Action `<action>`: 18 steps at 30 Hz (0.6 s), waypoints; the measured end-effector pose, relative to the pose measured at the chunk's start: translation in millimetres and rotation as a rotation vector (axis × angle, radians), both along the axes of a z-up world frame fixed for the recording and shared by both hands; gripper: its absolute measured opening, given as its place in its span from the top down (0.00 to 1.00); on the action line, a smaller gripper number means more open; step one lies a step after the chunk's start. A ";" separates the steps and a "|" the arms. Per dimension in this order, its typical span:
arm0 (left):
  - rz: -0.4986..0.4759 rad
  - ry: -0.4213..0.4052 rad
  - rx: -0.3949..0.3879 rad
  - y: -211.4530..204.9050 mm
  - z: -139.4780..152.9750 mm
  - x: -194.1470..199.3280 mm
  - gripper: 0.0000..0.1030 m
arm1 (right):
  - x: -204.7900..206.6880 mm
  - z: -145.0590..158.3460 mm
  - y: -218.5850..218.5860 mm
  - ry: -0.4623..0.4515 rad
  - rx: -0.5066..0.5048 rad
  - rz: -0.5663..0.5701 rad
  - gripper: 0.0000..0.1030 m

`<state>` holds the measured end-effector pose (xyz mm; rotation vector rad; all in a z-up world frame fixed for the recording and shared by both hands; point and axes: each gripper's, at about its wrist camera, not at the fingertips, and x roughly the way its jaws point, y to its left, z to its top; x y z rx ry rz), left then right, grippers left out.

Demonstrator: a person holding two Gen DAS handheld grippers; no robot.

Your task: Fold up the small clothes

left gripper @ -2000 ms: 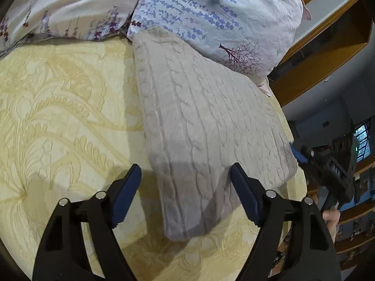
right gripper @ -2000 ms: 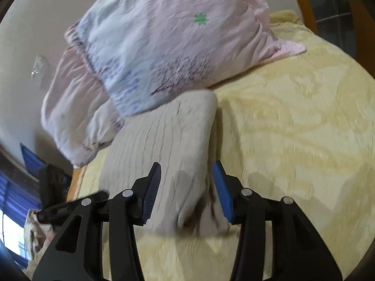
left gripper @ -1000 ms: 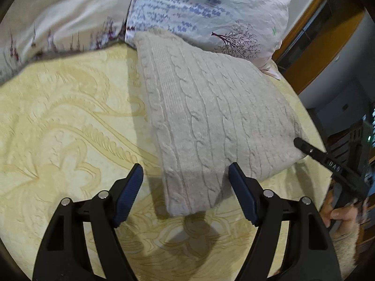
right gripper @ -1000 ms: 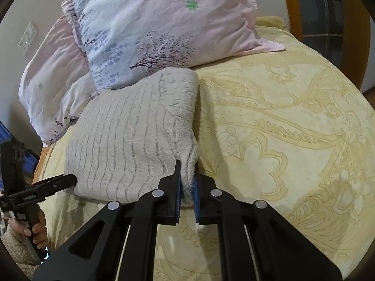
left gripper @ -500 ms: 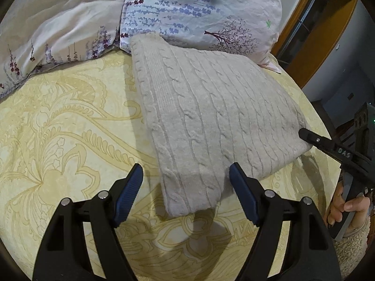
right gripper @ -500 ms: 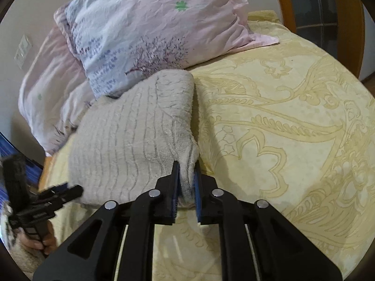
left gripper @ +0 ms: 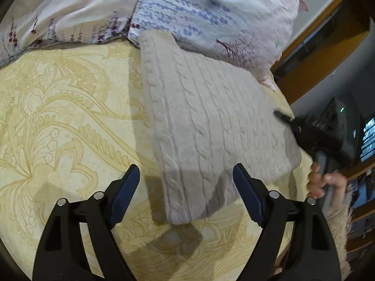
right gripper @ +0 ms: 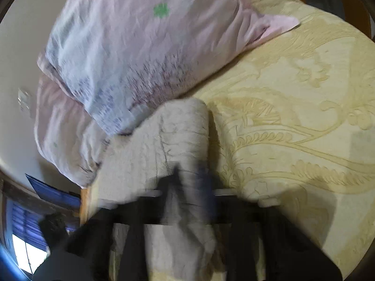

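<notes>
A folded beige cable-knit sweater (left gripper: 206, 121) lies on the yellow patterned bedspread (left gripper: 65, 121), its far end against the pillows. My left gripper (left gripper: 186, 192) is open, its blue-padded fingers on either side of the sweater's near corner, just above it. My right gripper (right gripper: 189, 182) is heavily blurred in the right wrist view; its jaws stand a little apart around the sweater's near edge (right gripper: 182, 140). It also shows in the left wrist view (left gripper: 311, 135), at the sweater's right edge.
Two floral pillows (left gripper: 211, 7) lie at the head of the bed, also seen in the right wrist view (right gripper: 131, 46). A wooden bed frame (left gripper: 316, 53) and dark shelving stand to the right. Bedspread extends to the left (left gripper: 46, 140).
My right gripper, shut on the sweater's edge half a second ago, has opened somewhat and is moving fast, blurring its view. My left gripper has stayed open over the near corner.
</notes>
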<state>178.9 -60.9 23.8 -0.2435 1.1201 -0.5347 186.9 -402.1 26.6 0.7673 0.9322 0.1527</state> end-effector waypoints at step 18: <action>0.039 0.103 -0.148 0.3 -2.4 72.9 0.17 | -0.3 0.2 -13.1 0.038 0.070 0.054 0.29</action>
